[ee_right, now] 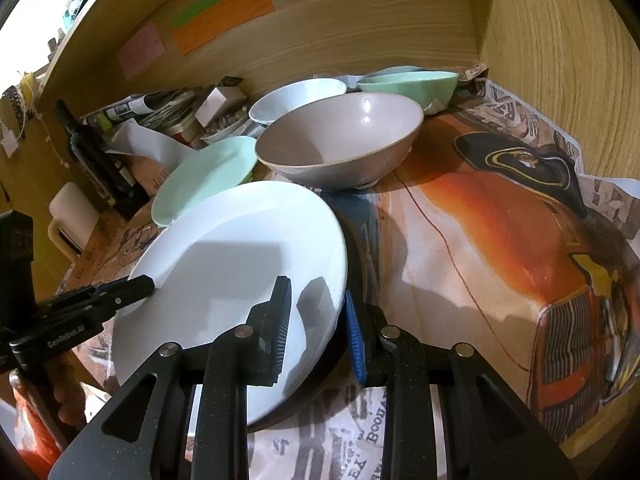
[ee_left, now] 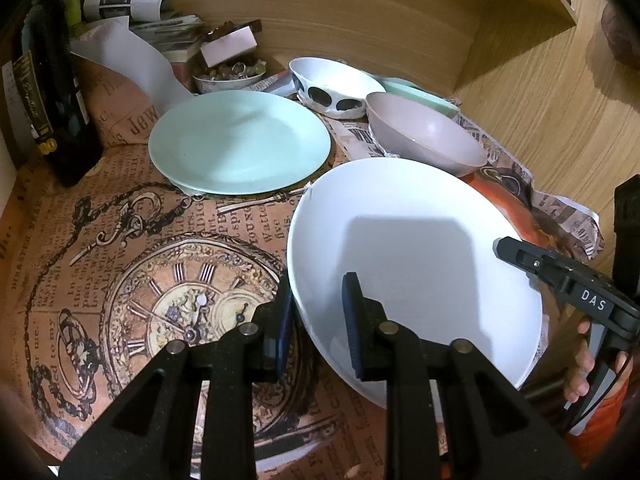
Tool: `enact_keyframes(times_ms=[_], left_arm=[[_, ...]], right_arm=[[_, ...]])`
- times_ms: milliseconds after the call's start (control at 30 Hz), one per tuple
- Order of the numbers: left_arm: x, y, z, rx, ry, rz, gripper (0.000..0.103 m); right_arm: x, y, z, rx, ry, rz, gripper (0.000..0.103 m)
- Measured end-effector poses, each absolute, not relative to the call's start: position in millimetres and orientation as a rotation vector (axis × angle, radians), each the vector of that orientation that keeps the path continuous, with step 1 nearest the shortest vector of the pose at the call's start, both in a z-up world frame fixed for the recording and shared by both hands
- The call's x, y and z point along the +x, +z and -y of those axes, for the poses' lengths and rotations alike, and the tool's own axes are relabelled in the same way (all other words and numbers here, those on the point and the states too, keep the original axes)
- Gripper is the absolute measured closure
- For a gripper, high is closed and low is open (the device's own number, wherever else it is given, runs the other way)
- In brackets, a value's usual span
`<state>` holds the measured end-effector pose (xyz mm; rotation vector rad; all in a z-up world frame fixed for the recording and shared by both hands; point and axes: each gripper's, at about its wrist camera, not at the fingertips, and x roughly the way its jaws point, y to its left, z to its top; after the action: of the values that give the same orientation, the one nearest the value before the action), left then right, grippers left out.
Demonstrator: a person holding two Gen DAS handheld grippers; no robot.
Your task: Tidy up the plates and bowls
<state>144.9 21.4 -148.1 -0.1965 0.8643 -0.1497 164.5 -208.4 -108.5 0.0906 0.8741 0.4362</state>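
A: How many plates do you count?

B: Two clear ones. One white plate [ee_left: 416, 248] sits tilted near the front on the printed paper cover [ee_left: 140, 260]; one mint plate [ee_left: 240, 142] lies flat behind it, apparently on something pale I cannot make out.

A: And bowls?

B: Three clear ones: a taupe bowl [ee_right: 340, 140] just behind the white plate, a white bowl with dark spots [ee_left: 330, 86] beyond it, and a mint bowl [ee_right: 408, 82] at the back by the wooden wall [ee_right: 360, 28]. Another pale rim shows behind the mint bowl.

A: The grippers?

B: Two, both clamped on the white plate. The left gripper [ee_left: 320, 324] pinches its left rim, one pad inside, one outside. The right gripper [ee_right: 318, 328] pinches the opposite rim the same way.

A: Anything else?

B: One dark bottle [ee_left: 60, 92] and one small dish of trinkets [ee_left: 228, 76].
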Motion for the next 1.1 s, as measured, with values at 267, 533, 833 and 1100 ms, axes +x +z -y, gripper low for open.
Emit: enact_keyframes(times_ms=[267,533,833,1100], left_arm=[[145.9,-150.2,-20.6,-0.193,-0.16,-0.863,0.079],[146.9,-150.1,-16.6,-0.167,-0.155,-0.867,0.074],[145.4,-145.9,-18.1,-0.165,-0.15,-0.844,0.069],[133.3,-123.0,-27.9,-0.151,-0.126,-0.758,0.059]], right_arm=[[166.8,-109.2,208.2,0.088,0.444,-0.867,0.077],[163.7,-107.2,199.7,0.009,0.421,-0.845,0.077],[164.6,-105.3,202.0,0.002,0.418,-0.856,0.078],[158.4,-86.7,211.5,-0.002,0.382,-0.782,0.057]])
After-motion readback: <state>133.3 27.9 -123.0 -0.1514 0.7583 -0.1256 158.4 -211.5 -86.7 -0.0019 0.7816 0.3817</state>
